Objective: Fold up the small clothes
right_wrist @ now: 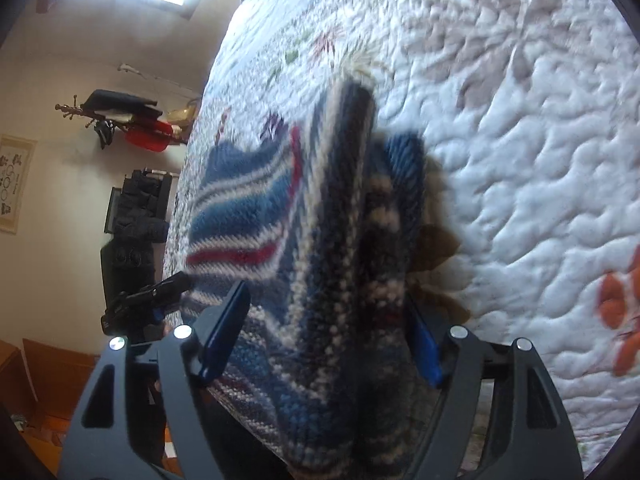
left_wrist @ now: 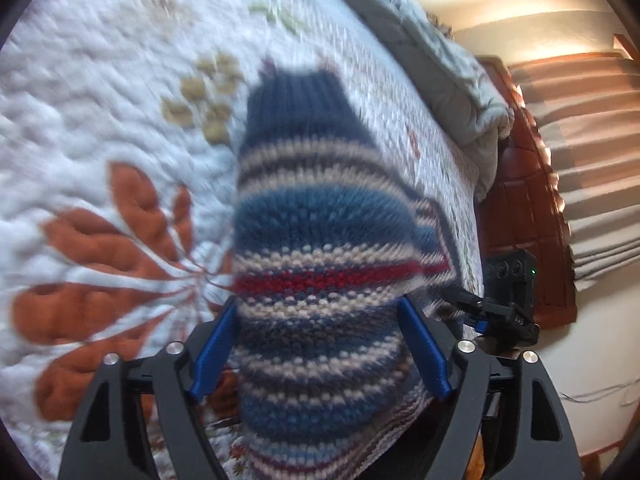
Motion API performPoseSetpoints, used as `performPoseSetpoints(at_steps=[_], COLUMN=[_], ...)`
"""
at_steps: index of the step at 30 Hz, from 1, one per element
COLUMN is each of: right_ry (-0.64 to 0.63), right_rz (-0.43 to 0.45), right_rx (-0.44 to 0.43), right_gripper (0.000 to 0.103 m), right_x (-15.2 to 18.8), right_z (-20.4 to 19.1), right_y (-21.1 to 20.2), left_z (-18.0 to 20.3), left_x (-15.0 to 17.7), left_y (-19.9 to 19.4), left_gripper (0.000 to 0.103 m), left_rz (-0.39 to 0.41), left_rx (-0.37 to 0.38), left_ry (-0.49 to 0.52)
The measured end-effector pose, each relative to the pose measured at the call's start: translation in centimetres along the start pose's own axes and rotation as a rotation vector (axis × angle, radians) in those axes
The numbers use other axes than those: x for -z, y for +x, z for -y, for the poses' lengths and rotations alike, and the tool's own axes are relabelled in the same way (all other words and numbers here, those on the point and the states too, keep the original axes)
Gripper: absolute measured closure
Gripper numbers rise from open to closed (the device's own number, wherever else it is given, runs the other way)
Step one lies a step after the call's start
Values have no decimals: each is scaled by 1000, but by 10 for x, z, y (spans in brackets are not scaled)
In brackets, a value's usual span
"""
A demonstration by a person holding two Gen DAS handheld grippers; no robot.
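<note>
Both the left gripper [left_wrist: 320, 344] and right gripper [right_wrist: 326, 328] gape wide around that soft, floppy striped knit [left_wrist: 320, 240], gripping nothing; best pinched at its thick folded edge.

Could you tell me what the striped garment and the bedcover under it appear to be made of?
The striped garment looks like chunky knitted wool or acrylic yarn: visible stitch rows, a ribbed navy cuff and a fuzzy matte surface. The bedcover looks like a quilted cotton fabric, matte white with puckered stitching and rust-coloured floral patches; blur leaves the exact fibre open.
</note>
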State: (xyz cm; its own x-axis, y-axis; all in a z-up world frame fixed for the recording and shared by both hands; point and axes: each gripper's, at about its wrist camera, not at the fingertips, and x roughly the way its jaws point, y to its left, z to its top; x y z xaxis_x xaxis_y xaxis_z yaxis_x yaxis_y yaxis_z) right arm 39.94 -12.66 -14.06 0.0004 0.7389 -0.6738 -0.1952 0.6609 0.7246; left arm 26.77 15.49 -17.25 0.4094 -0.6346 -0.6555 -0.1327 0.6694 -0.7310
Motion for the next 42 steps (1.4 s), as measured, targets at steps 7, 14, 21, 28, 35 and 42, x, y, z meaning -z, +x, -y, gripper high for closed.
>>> performPoseSetpoints(at_steps=[7,14,21,28,35,42], right_ry=[4,-83,-85,-228,-202,-248], right_rz=[95,84,137,223,161,294], right_rx=[18,130,126,135,238,277], right_gripper=[48,93,72,70,75,21], right_x=[-36,-52,-34,48,69,147], right_z=[1,0,5,-32,-9,-62], right_y=[-21,11,6,-45,-12,-77], left_z=[48,59,40,36,32,73], left_x=[52,100,118,122,124,168], left_y=[-59,-22,-4,-4,0,-52], left_gripper=[20,21,20,18,15,4], left_rz=[177,125,106,116,112,213], left_rx=[45,91,89,88,89,-118], left_ry=[177,229,174,179,127,197])
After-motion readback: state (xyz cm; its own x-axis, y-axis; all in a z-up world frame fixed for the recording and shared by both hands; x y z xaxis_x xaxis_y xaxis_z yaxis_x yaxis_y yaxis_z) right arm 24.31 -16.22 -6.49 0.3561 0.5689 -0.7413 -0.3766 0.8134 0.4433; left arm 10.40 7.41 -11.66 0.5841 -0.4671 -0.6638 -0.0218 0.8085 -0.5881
